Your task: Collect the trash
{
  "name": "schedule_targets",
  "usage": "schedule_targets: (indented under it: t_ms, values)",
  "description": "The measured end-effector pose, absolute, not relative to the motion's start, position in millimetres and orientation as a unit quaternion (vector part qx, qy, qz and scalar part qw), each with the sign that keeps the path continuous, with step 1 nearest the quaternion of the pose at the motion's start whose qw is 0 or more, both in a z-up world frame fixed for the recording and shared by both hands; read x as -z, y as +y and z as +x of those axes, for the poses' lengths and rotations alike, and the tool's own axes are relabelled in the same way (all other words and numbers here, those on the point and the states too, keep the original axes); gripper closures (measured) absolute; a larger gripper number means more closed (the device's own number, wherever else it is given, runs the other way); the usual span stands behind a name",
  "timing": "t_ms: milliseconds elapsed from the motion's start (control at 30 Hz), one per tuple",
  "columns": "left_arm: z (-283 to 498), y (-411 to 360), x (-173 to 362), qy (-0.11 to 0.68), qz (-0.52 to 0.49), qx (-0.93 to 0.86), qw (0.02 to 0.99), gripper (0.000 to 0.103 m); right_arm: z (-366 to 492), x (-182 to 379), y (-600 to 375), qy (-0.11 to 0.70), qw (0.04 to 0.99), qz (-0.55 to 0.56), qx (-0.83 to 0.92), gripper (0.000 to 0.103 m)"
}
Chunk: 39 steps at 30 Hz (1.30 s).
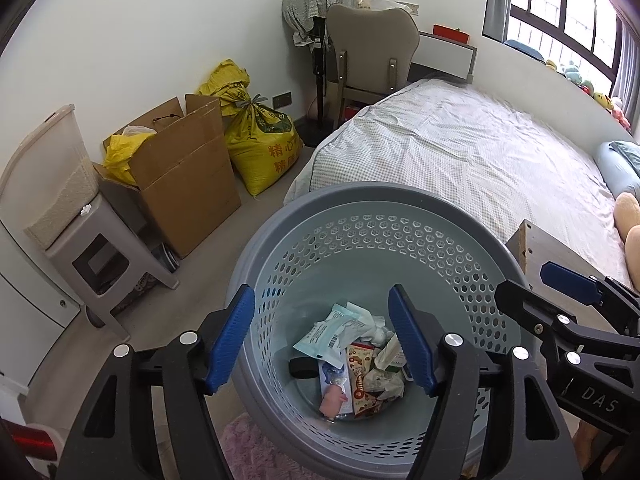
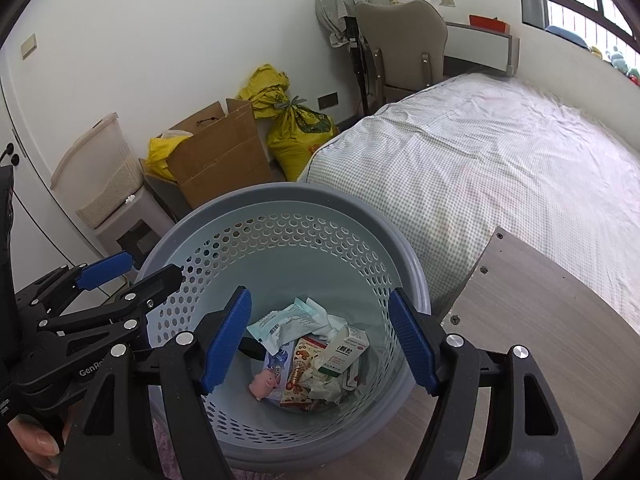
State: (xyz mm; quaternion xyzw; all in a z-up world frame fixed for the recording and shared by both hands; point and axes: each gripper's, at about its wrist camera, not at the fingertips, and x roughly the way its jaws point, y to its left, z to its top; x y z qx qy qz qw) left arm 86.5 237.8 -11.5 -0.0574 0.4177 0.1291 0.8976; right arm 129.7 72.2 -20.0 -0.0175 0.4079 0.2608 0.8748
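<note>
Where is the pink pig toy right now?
In both wrist views the pink pig toy lies at the bottom of the grey basket, on the pile's left side beside the red snack packet.

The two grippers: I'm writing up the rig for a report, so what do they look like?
Both match: the left gripper and right gripper have black plastic scissor-style arms with round silver rivets and ribbed blue pads on the fingers. White lettering marks the bodies: "DAS" on the right, "GenRo" on the left. No cables or sleeves show.
</note>
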Motion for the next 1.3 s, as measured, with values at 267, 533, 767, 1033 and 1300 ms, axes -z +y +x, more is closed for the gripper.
schedule_targets:
  t_ms: [267,533,767,1033,1300]
  values:
    - [80.8,236.2,8.1,0.415,-0.057,-0.134,0.898,0.032,124.4,19.0,68.9,0.406,0.876,-0.014,-0.259,0.032]
    - [75.3,236.1,4.8,0.416,-0.054,-0.138,0.897,0.028,120.9,16.5,64.5,0.401,0.88,-0.012,-0.256,0.027]
    - [72.5,234.7,1.9,0.416,-0.055,-0.141,0.897,0.026,120.6,15.5,62.8,0.403,0.88,-0.011,-0.252,0.024]
    - [70.3,234.7,0.5,0.416,-0.054,-0.144,0.896,0.023,117.0,15.9,59.5,0.403,0.88,-0.011,-0.252,0.017]
    - [69.2,235.6,0.1,0.416,-0.054,-0.146,0.896,0.022,117.0,14.7,57.5,0.401,0.883,-0.007,-0.243,0.015]
